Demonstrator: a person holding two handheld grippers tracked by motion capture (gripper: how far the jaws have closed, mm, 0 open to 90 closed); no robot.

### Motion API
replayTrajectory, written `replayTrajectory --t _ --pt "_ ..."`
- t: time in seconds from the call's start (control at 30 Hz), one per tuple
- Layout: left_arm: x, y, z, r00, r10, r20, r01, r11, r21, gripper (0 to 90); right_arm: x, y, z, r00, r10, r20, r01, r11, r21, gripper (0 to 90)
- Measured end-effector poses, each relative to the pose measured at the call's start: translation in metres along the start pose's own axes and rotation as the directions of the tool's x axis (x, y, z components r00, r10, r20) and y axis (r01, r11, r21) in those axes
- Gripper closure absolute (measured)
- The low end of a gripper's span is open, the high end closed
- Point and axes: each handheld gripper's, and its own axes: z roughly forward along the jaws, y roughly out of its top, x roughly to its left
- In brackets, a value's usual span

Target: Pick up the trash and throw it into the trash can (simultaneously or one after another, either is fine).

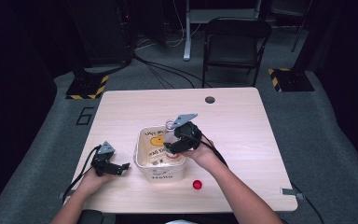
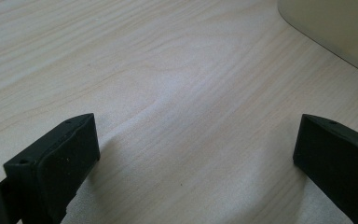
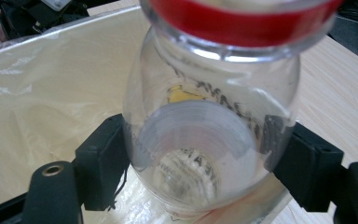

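Note:
A clear plastic bottle (image 3: 209, 107) with a red ring around its open neck stands between the jaws of my right gripper (image 3: 193, 158), both pads pressing its sides. In the high view this right gripper (image 1: 173, 143) holds the bottle (image 1: 169, 132) over the cream bin (image 1: 161, 173), which is lined with a thin plastic bag (image 3: 51, 93). A red cap (image 1: 197, 185) lies on the table just right of the bin's front. My left gripper (image 1: 122, 167) rests on the table left of the bin. Its jaws stand wide open over bare wood in the left gripper view (image 2: 196, 154).
The bin's corner (image 2: 335, 28) shows at the upper right of the left gripper view. The wooden table (image 1: 233, 121) has a round cable hole (image 1: 209, 99) near its far edge. A folding chair (image 1: 235, 44) and floor cables lie beyond it.

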Motion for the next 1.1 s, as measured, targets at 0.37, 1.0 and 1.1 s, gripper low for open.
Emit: replayTrajectory --t 0.37,1.0,1.1 --pt "0.0 0.0 0.0 1.0 -0.001 -0.002 0.001 1.0 -0.002 0.0 -0.003 0.001 -0.008 0.9995 0.029 -0.011 -0.029 0.999 -0.042 19.5" --pt "0.0 0.0 0.0 1.0 0.0 -0.002 0.0 1.0 -0.002 0.0 -0.011 -0.002 -0.041 0.9987 0.05 0.008 -0.048 0.992 -0.114 19.7" --pt "0.0 0.0 0.0 1.0 0.0 0.0 0.0 1.0 0.0 0.0 -0.013 -0.004 -0.047 0.9986 0.051 0.016 -0.048 0.991 -0.127 20.0"
